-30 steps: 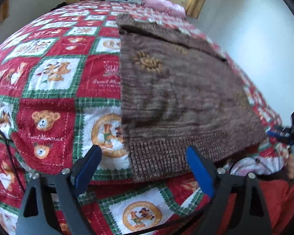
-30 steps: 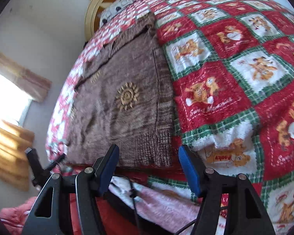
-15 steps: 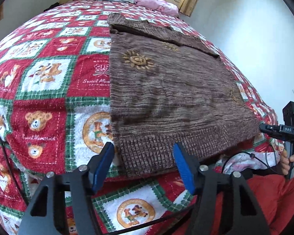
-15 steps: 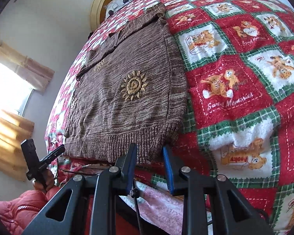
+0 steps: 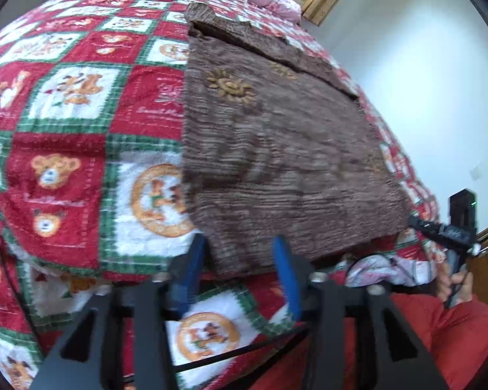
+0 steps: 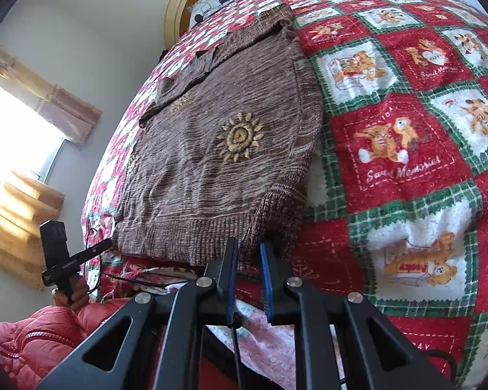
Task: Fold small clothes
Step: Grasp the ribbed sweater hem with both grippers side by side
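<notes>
**Desk:** What's at left?

**Photographer:** The left gripper, jaws parted astride the hem of a brown sweater spread flat on a teddy-bear quilt.

**Desk:** And right?

**Photographer:** The right gripper pinches the hem's other corner. Best, I'd judge: left bites equally deep, then both lift level.

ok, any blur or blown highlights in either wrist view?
Left wrist: motion blur smears the sweater and quilt. Right wrist: sharp, but the window at left is blown out; both views bend with fisheye.
</notes>
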{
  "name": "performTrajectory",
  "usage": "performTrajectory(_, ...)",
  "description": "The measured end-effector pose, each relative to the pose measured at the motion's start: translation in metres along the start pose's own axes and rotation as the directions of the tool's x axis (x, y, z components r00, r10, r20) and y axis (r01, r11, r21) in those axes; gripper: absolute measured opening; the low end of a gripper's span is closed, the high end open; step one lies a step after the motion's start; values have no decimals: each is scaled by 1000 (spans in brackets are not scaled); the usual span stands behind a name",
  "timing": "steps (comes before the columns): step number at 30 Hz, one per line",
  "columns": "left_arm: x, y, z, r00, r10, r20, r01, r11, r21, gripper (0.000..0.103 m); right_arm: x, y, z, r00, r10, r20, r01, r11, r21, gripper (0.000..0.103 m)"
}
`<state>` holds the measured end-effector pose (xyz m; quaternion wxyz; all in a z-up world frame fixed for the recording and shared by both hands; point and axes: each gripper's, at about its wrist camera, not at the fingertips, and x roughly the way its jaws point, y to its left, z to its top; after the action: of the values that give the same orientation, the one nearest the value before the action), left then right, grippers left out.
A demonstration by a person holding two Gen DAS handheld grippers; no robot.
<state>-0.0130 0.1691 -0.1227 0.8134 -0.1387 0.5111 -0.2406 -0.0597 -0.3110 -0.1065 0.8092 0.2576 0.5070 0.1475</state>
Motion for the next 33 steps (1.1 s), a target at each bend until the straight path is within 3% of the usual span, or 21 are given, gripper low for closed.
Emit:
performTrajectory(3,2,-7,-1,1000,10,9,-11,1000,20,63,2,-3,0,1000,10,-4,-10,1000,14,14)
performTrajectory(8,3,-9,-1,999,36,29,-37,999,35,56,2,-9,2,999,27,-25,-25,998,55,14)
performTrajectory(10,3,-8,0,999,40,29,-41,999,25,49,2,-10,2,999,30,-31,-27,997,66,14)
performTrajectory(12,3,-3,1,999,40,30,-40,999,2,28,3,-9,1,999,23,-40,-20,998,63,14)
performTrajectory(15,4,6,2,998,56,39,-55,998,-31,14,3,-6,-1,999,9,-32,-7,999,45,14)
performTrajectory(21,2,10,3,998,46,38,-44,997,-66,8,3,3,-2,999,-27,-20,27,1000,1,9)
performTrajectory(25,-7,16,16,998,-24,50,30,992,-123,8,-5,4,13,996,85,5,-85,995,43,8)
performTrajectory(28,-21,9,34,995,-57,80,66,990,-124,8,-17,12,38,981,186,55,-189,980,55,8)
performTrajectory(33,-31,-8,76,992,-20,129,28,997,-66,8,-24,20,92,963,232,140,-240,970,38,8)
